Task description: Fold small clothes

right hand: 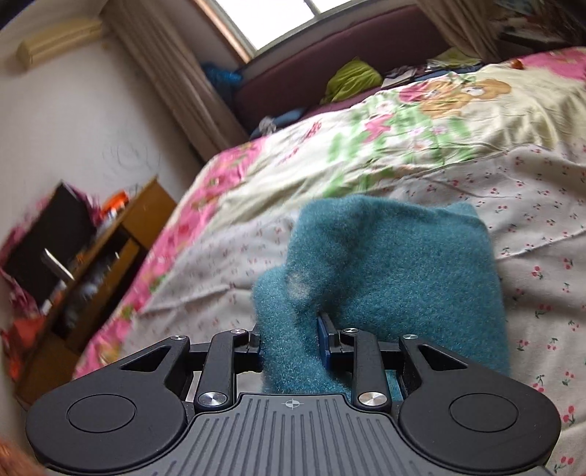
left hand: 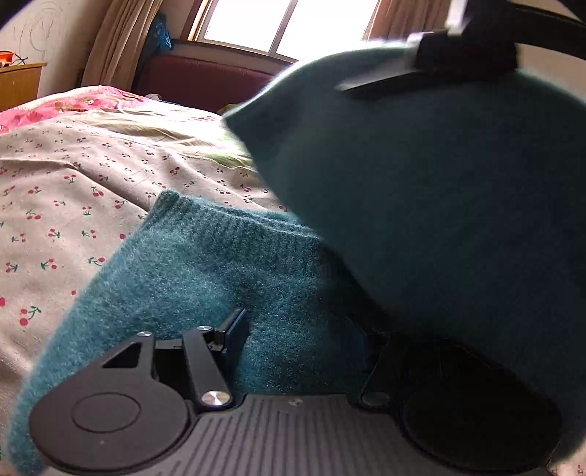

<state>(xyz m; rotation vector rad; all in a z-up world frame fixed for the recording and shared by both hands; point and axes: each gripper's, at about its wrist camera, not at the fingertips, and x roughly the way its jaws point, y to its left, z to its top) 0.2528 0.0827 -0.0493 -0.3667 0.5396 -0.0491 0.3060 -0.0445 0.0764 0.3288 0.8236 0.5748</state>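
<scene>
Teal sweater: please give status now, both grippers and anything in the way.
Right gripper shut on teal sweater, part lifted. Left gripper over sweater, grip unclear, right finger hidden. Cherry-print bedsheet underneath; no obstruction seen.

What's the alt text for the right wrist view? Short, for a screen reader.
The right gripper is shut on a bunched fold of a fuzzy teal knit garment, which trails forward over a cherry-print bedsheet. Beyond it lie a floral quilt, a wooden shelf unit at left, and a curtained window.
</scene>
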